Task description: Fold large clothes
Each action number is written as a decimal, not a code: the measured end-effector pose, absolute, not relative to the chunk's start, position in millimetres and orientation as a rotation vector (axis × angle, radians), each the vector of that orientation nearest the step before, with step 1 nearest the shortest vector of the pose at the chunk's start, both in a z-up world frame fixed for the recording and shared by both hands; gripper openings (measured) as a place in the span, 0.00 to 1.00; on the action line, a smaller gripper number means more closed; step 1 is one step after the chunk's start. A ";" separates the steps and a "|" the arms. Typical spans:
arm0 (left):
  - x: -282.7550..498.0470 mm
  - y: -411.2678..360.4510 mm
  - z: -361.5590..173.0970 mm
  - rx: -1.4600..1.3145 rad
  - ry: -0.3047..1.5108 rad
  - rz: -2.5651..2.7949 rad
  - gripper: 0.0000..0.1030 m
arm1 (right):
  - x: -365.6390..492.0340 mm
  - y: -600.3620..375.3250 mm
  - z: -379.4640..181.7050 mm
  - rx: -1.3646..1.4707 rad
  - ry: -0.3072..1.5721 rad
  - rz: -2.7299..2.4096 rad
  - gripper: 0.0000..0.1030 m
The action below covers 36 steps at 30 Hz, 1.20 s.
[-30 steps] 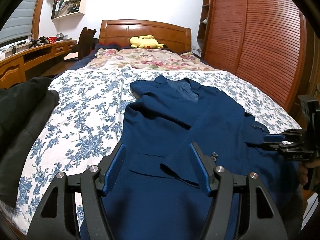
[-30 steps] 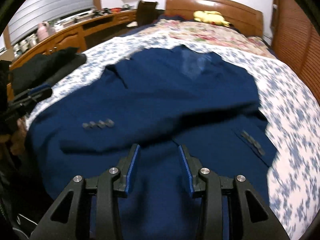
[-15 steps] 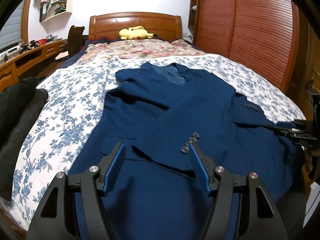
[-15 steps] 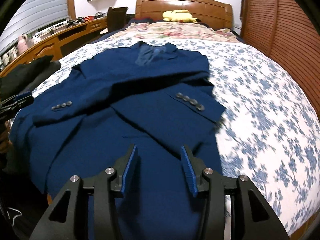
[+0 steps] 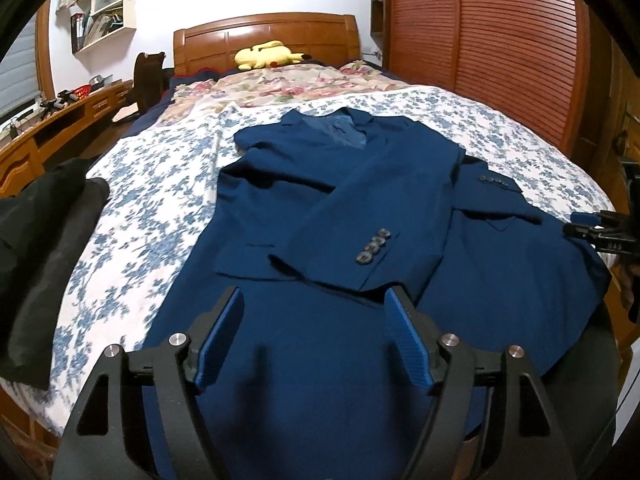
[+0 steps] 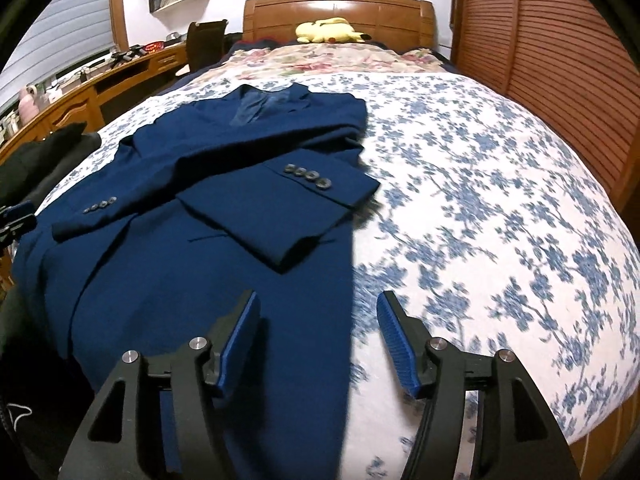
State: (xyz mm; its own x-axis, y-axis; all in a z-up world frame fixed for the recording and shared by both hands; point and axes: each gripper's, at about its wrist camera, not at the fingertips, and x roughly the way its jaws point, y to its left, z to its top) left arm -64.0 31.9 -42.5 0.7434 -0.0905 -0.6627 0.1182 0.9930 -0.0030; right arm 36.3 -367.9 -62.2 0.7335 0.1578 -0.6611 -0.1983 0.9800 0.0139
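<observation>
I work outward from the jacket's hem, the edge nearest me. My left hand-held gripper point(image 5: 314, 334) hangs over the hem on the jacket's left half, jaws wide, nothing between the pads. My right hand-held gripper point(image 6: 318, 338) hangs over the hem's right corner, straddling the jacket's right edge: its left pad is over blue cloth, its right pad over the floral bedspread point(image 6: 500, 208). It too holds nothing.

The jacket point(image 5: 328, 208) lies front up on the bed, its long axis running away from me, hem near, collar toward the headboard point(image 5: 264, 32). Both sleeves are crossed over the front, the left cuff point(image 5: 372, 246) just beyond my left gripper, the right cuff point(image 6: 308, 174) beyond my right one. Each gripper is at its own hem corner, so I judge the next move to be a two-handed pinch of the hem, carried toward the collar. The right one looks better lined up on an edge.

Against the earlier pictures, both jaws have just been opening, the right far more, with no cloth between them. The right gripper has slid from mid-hem out to the jacket's right edge; the left has drifted a little toward that side too.

Beyond the collar lies a yellow plush point(image 5: 266, 54) by the headboard.
</observation>
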 end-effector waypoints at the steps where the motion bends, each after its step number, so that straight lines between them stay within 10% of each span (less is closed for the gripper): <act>1: -65.1 35.1 -43.1 0.040 0.729 -0.110 0.72 | 34.7 -370.6 -62.9 -0.058 0.726 0.192 0.61; 29: -74.9 131.4 -84.5 -0.076 0.816 0.029 0.68 | 41.5 -369.8 -68.2 -0.080 0.835 0.258 0.70; 36: -78.5 127.5 -83.3 -0.065 0.809 0.000 0.55 | 47.2 -364.0 -68.0 -0.065 0.850 0.339 0.26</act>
